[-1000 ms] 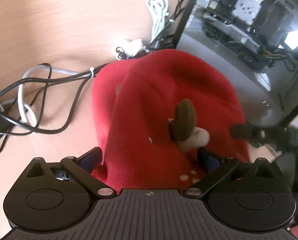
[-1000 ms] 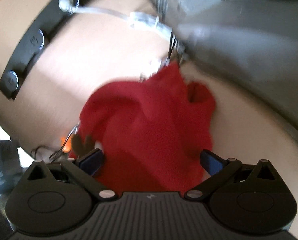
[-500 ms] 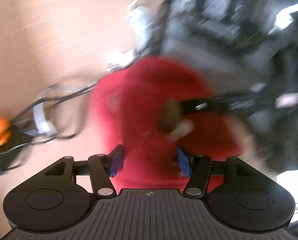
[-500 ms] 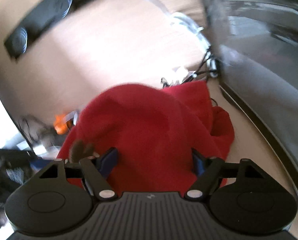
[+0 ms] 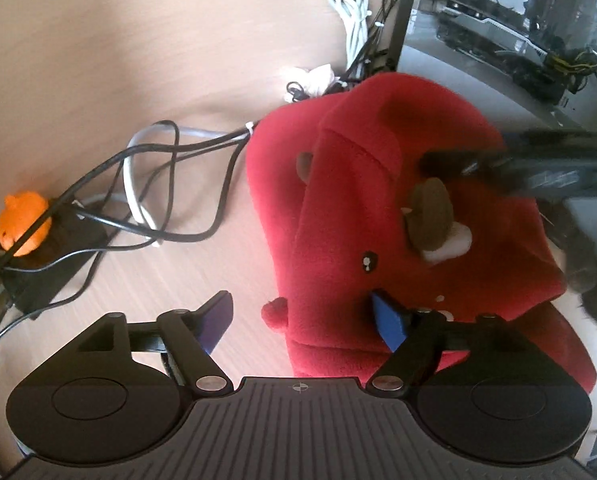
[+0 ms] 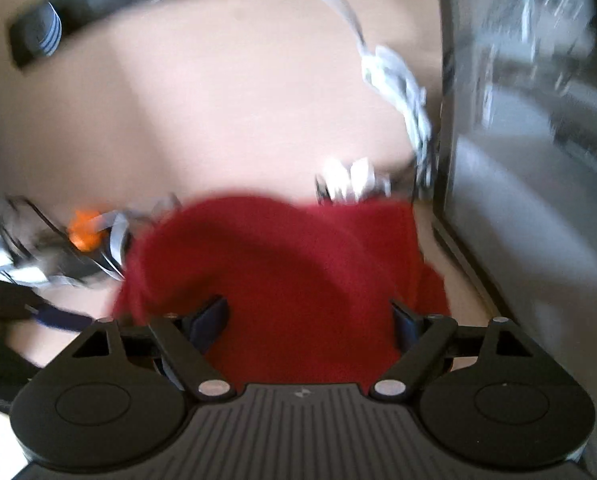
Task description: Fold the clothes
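A red fleece garment (image 5: 362, 216) with a brown and white animal patch (image 5: 432, 216) lies bunched on the wooden table (image 5: 138, 40). My left gripper (image 5: 304, 316) is open at the garment's near left edge; its right finger lies over the cloth and its left finger over bare table. In the right wrist view the garment (image 6: 298, 272) fills the space between the open fingers of my right gripper (image 6: 310, 316); that view is blurred. The right gripper's dark fingers (image 5: 498, 164) reach over the garment from the right in the left wrist view.
Tangled black and white cables (image 5: 150, 184) and an orange plug (image 5: 24, 216) on a black power strip lie left of the garment. A coiled white cable (image 5: 350, 12) and an open computer case (image 5: 518, 32) stand behind it. A black bar (image 6: 90, 4) lies far across the table.
The left gripper has shifted left and opened wider, so its left finger now lies over bare table. The right gripper has opened wider over the garment and is moving fast.
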The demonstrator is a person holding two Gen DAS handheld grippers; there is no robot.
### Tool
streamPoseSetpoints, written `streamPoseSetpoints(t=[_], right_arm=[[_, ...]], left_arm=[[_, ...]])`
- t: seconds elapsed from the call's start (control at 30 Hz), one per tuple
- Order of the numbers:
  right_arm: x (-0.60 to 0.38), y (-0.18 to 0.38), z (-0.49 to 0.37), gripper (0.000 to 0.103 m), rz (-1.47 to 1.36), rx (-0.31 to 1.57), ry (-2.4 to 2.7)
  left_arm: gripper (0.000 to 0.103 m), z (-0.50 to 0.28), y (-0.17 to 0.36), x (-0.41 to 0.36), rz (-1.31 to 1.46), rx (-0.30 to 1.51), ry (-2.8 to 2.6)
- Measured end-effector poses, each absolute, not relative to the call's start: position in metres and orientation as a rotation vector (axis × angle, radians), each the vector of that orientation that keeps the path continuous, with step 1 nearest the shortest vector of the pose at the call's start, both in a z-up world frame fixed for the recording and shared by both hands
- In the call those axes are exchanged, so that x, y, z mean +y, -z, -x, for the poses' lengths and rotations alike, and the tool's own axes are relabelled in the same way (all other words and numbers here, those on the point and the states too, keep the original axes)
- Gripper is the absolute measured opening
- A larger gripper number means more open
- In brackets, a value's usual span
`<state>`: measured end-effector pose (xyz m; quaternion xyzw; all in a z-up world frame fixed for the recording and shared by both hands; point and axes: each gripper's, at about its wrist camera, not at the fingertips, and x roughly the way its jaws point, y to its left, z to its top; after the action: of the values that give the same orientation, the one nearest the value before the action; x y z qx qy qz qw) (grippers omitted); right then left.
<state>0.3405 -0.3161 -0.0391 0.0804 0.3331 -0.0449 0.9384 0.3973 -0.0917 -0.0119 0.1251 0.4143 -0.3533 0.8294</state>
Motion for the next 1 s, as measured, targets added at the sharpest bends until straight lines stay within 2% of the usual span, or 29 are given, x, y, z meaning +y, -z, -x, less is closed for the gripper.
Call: streamPoseSetpoints(t=[0.1, 0.23, 0.33, 0.37, 0.4, 0.47, 0.5, 0.6, 0.73, 0.9, 1.0], right_arm=[[-0.314, 0.047, -0.354, 0.094, -0.139, 0.702, 0.101], [-0.314, 0.035, -0.348, 0.094, -0.110, 0.696, 0.086], [-0.317, 0.013, -0.335, 0.091, -0.107, 0.625, 0.077], [-0.318, 0.005, -0.331, 0.085, -0.109, 0.597, 0.070], [-0.319, -0.001, -0.329, 0.073, -0.112, 0.577, 0.063], [-0.321, -0.007, -0.329, 0.061, -0.114, 0.562, 0.061], [-0.323, -0.010, -0.329, 0.056, -0.115, 0.555, 0.063], [-0.330, -0.011, -0.332, 0.051, -0.188, 0.537, 0.031], [-0.336, -0.008, -0.343, 0.050, -0.290, 0.537, -0.071], [-0.336, 0.023, -0.380, 0.051, -0.295, 0.632, -0.050], [-0.336, 0.042, -0.403, 0.051, -0.298, 0.689, -0.037]], left_arm=[[0.081, -0.396, 0.005, -0.086, -0.237, 0.866, 0.756], [0.082, -0.398, -0.010, -0.073, -0.136, 0.822, 0.782], [0.082, -0.406, -0.016, -0.067, -0.061, 0.804, 0.786], [0.080, -0.409, -0.016, -0.068, -0.029, 0.807, 0.805], [0.077, -0.412, -0.017, -0.070, 0.005, 0.810, 0.825], [0.071, -0.417, -0.018, -0.074, 0.078, 0.804, 0.879], [0.070, -0.417, -0.020, -0.076, 0.107, 0.791, 0.907], [0.070, -0.414, -0.021, -0.088, 0.162, 0.745, 0.976], [0.072, -0.414, -0.008, -0.100, 0.169, 0.771, 0.987], [0.083, -0.413, 0.009, -0.108, 0.086, 0.837, 0.936], [0.085, -0.412, 0.011, -0.108, 0.049, 0.846, 0.911]])
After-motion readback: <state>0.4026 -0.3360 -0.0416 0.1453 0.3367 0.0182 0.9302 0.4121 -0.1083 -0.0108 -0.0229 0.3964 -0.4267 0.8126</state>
